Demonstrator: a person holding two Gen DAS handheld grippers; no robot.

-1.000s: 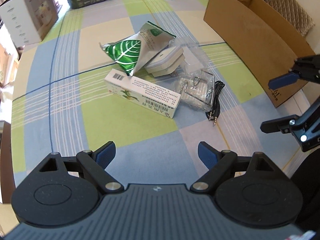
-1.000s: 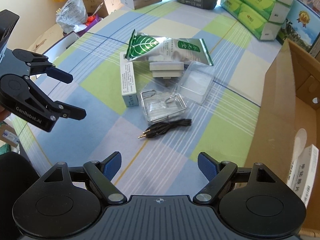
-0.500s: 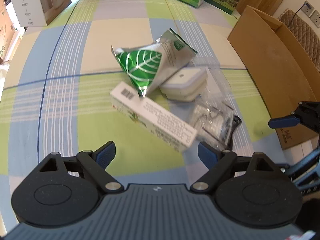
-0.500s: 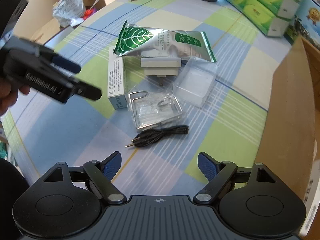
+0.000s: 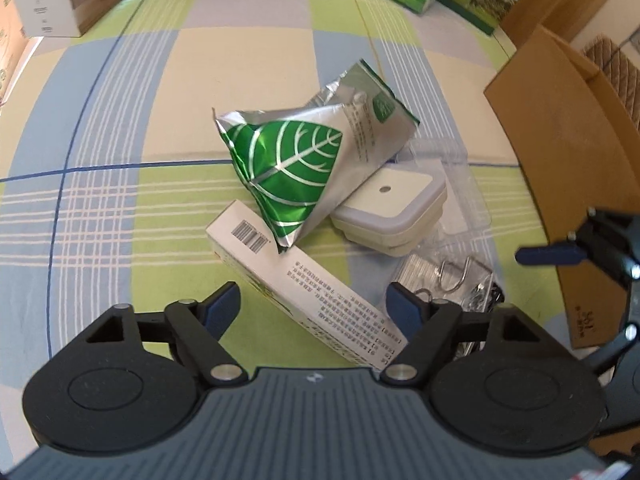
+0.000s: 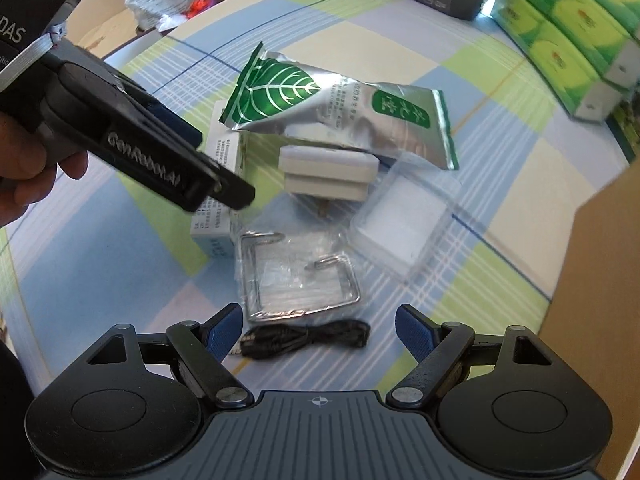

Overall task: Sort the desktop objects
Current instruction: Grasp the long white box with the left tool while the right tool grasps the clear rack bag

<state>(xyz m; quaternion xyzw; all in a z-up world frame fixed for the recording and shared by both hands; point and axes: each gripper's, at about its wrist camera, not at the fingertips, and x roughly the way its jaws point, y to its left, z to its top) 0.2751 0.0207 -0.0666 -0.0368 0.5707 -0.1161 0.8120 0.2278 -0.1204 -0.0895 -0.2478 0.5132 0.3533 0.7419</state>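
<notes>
I have both tools spread wide and holding nothing. My left tool hovers over the near end of the white box, its two pads either side of the box without touching it. My right tool hangs just above the black cable, which lies coiled on the table.

Taking the white box as my landmark: the foil pouch with the green leaf print leans over its far end, covering that corner. Just beside the box, under the pouch's other end, sits the white adapter. Next to the adapter lies an open clear blister shell; I cannot tell whether anything is in it. On the cable side of the box is a clear bag holding a bent metal wire rack and what looks like a clear pad.

Well apart from the box, at the table's edge, stands the cardboard carton; from these views I cannot see its inside. A hand grips my left tool's handle.
</notes>
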